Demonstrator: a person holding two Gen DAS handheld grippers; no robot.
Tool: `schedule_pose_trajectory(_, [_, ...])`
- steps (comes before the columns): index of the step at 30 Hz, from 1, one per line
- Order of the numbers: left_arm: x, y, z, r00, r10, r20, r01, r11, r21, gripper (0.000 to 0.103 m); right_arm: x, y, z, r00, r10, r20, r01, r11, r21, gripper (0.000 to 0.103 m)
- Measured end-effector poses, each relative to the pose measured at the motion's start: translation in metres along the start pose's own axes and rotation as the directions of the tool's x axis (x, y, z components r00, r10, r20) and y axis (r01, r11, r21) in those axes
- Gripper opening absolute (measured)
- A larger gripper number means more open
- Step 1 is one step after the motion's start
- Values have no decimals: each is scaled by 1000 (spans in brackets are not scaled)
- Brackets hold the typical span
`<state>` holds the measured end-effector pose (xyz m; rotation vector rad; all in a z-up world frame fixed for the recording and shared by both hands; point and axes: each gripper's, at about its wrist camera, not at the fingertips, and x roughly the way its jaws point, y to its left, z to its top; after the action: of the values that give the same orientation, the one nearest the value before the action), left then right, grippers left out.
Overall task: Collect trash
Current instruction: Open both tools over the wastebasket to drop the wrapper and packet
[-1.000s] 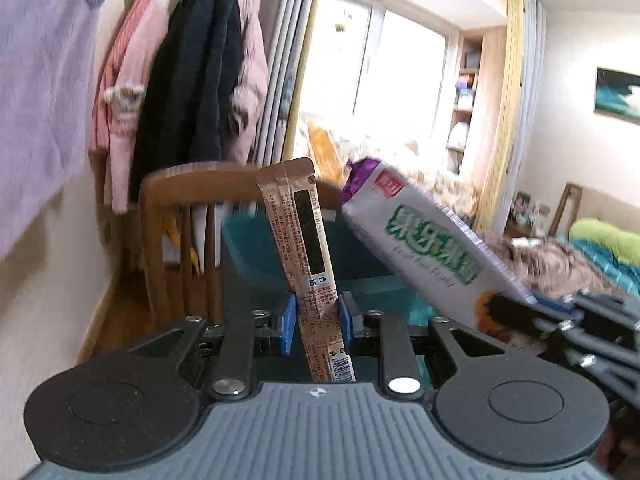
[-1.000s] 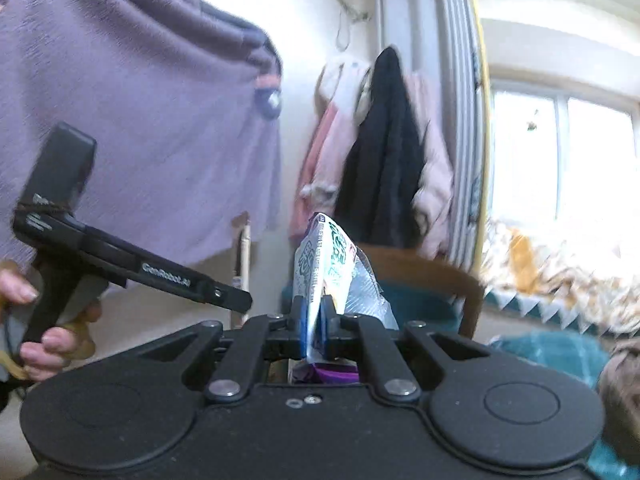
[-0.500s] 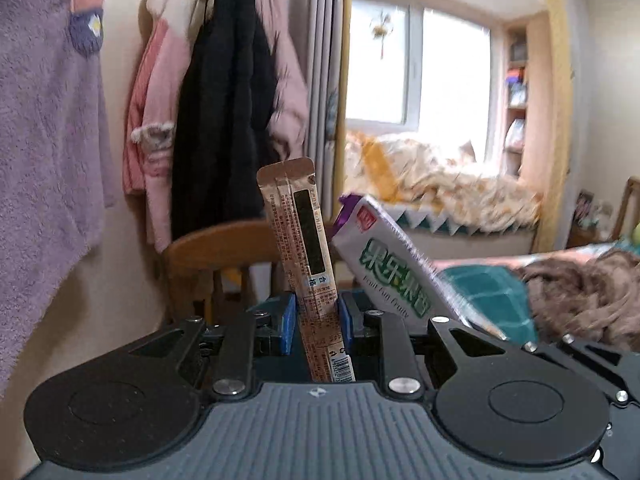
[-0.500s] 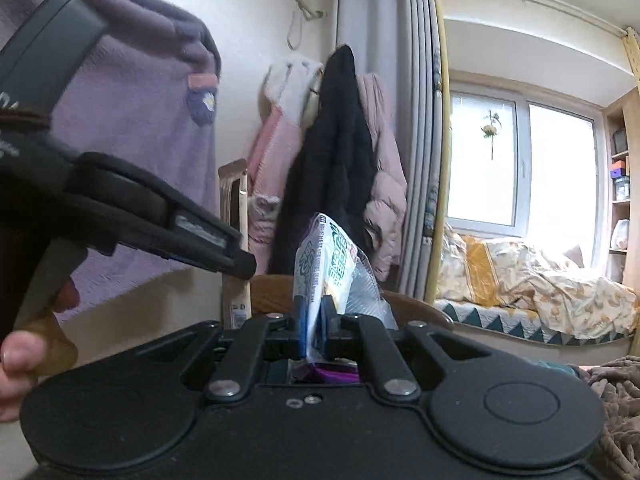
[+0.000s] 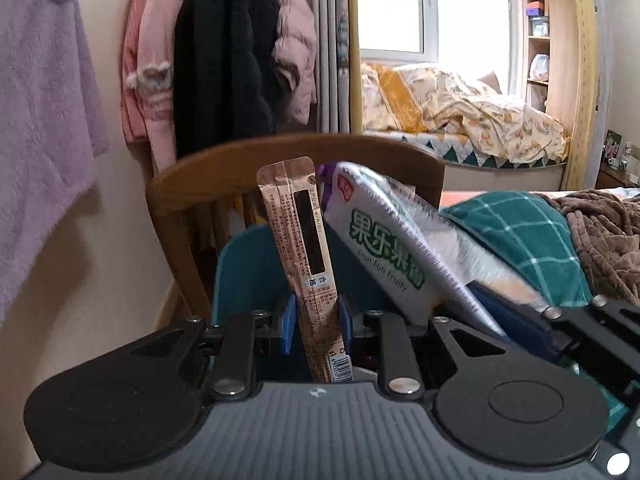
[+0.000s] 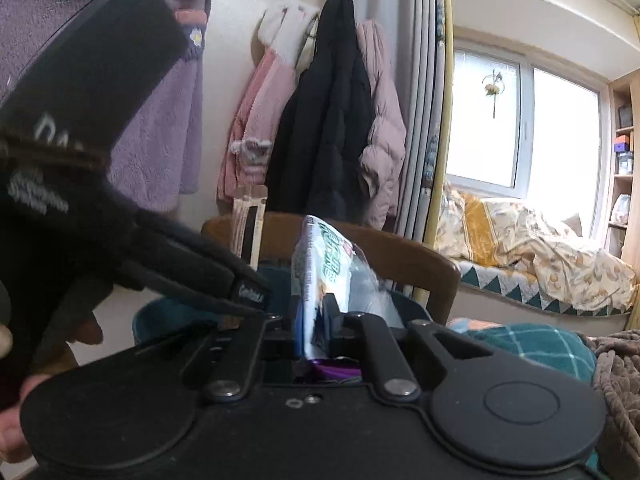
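Left gripper (image 5: 316, 326): blue pads clamped on long brown foil stick sachet (image 5: 301, 248), sachet upright, tilted slightly left. Right gripper (image 6: 314, 328): jaws closed tight on white snack wrapper with green lettering (image 6: 324, 276); in left view wrapper (image 5: 384, 248) leans just beside sachet. Just beyond both: teal plastic bin (image 5: 248, 268). Behind bin: curved wooden chair back (image 5: 224, 172). Farther: pink and black coats (image 5: 224, 52) hanging on wall, bed with yellow floral bedding (image 5: 460, 120) under window.
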<state>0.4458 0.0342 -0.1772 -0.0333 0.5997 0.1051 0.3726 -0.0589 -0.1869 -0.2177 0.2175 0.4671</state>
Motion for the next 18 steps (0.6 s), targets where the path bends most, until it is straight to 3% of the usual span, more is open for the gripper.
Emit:
schedule_pose_trajectory(6, [22, 12, -8, 998, 7, -61, -9, 1000, -29, 23, 0, 2, -1, 1000, -3, -30, 1, 998, -65, 23])
schedule_pose_trajectory(12, [21, 7, -15, 999, 26, -40, -26, 1000, 6, 24, 0, 5, -9, 999, -23, -40, 20, 996, -92, 54])
schedule_pose_trajectory(15, [19, 6, -15, 999, 17, -30, -17, 1000, 2, 31, -3, 6, -13, 999, -31, -23, 29, 994, -102, 62])
schedule_pose_trajectory(18, [17, 7, -14, 1000, 21, -14, -21, 1000, -11, 50, -10, 7, -14, 999, -53, -6, 52, 993, -110, 63])
